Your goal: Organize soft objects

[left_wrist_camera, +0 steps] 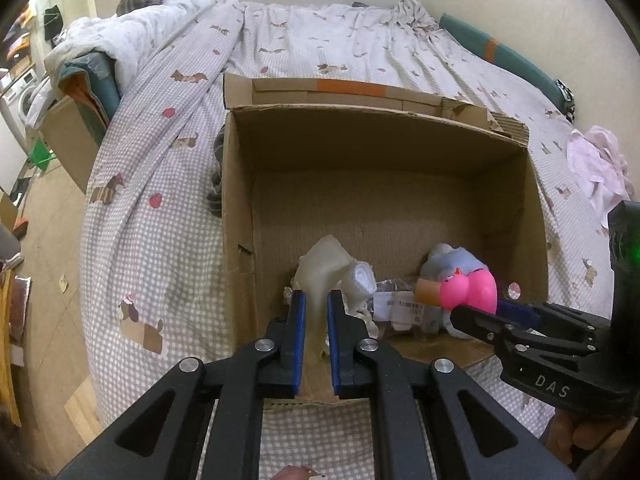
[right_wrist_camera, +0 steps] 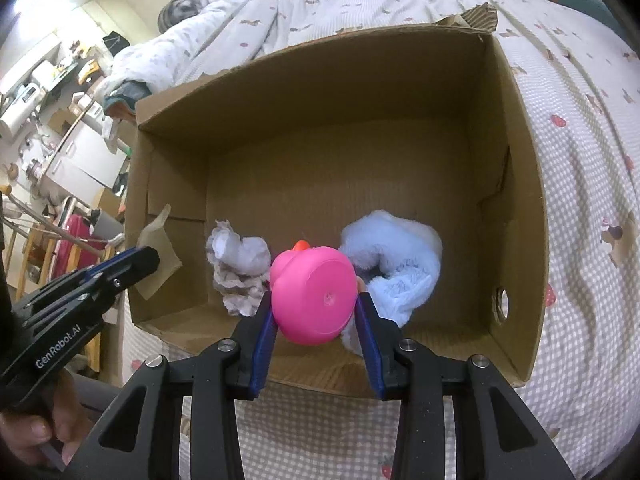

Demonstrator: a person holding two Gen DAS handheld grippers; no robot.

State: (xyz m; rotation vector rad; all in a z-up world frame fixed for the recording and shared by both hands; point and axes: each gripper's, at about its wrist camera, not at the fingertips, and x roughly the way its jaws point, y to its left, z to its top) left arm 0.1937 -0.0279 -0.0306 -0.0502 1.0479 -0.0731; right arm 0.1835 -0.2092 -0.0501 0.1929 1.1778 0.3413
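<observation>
1. Both grippers point steeply down over the cardboard box (left_wrist_camera: 384,148) on the bed (left_wrist_camera: 160,216).
2. The left gripper (left_wrist_camera: 317,296), jaws narrow, has a translucent pale soft piece (left_wrist_camera: 324,268) between its pads.
3. The right gripper (right_wrist_camera: 314,300) clamps a glossy pink rubber duck (right_wrist_camera: 314,294) above a light-blue fluffy cloth (right_wrist_camera: 396,256).

Both wrist cameras look steeply down, close over the cardboard box (left_wrist_camera: 384,152) on the bed (left_wrist_camera: 160,208). They share its inside; each also catches the other gripper.
</observation>
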